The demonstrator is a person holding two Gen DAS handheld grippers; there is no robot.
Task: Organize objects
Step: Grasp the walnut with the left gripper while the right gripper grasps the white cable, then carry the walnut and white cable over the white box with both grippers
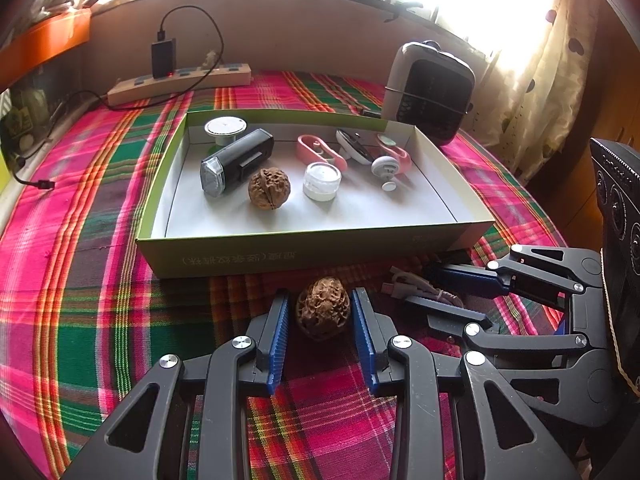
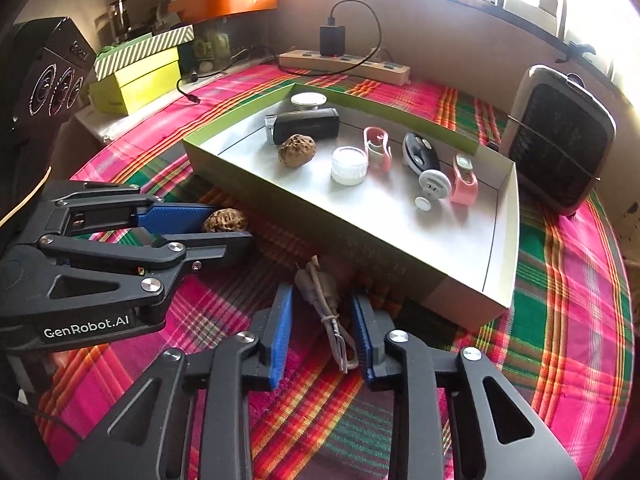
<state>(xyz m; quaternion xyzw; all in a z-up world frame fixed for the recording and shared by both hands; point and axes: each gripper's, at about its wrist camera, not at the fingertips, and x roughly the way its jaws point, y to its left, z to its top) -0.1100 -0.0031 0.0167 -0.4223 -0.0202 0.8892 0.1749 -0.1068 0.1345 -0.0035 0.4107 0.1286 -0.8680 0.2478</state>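
Left hand-held gripper open, straddling walnut; right hand-held gripper open over cable: close centred, lift into box

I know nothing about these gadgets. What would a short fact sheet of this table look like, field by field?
Surface: plaid cloth
Box: open green box with white floor
In box: walnut, black bike light, white jar, pink clips, small gadgets
Outside box: second walnut, bundled cable
Left gripper: open, fingers either side of second walnut
Right gripper: open, fingers either side of cable
Behind box: power strip, small heater
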